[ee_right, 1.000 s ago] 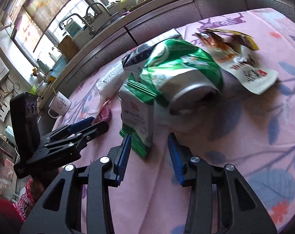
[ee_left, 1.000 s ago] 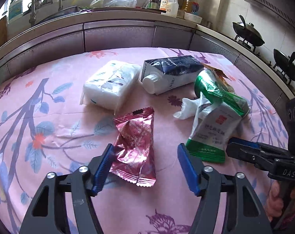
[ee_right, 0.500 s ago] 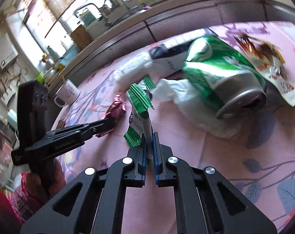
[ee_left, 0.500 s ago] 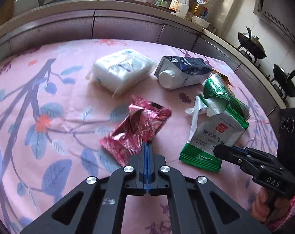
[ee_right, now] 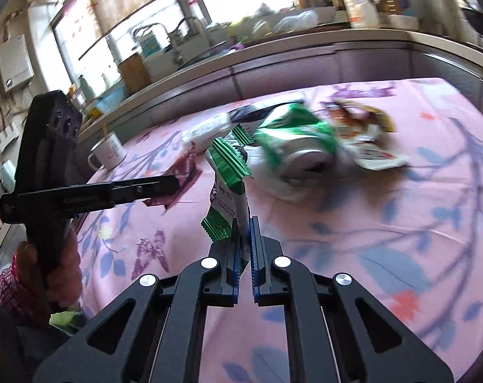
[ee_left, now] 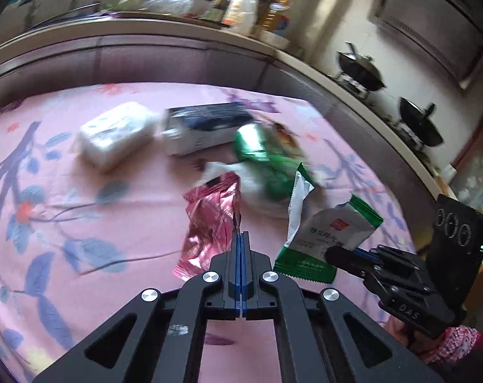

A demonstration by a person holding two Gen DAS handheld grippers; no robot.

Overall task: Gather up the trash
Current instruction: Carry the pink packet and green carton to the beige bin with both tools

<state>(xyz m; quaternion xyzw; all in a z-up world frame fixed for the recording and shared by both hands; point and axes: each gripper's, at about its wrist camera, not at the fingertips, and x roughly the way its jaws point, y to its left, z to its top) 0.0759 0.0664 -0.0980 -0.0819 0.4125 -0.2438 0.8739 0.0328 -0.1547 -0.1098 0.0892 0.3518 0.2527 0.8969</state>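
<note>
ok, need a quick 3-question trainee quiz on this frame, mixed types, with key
1. True or false: the left gripper is shut on the pink wrapper.
2. What does the right gripper hold? A) green can B) green-and-white packet C) mug
3. Fill in: the white mug stands on the ____ tablecloth.

Key: 1 true. 2 B, the green-and-white packet; the green can lies on the cloth. 3 pink.
</note>
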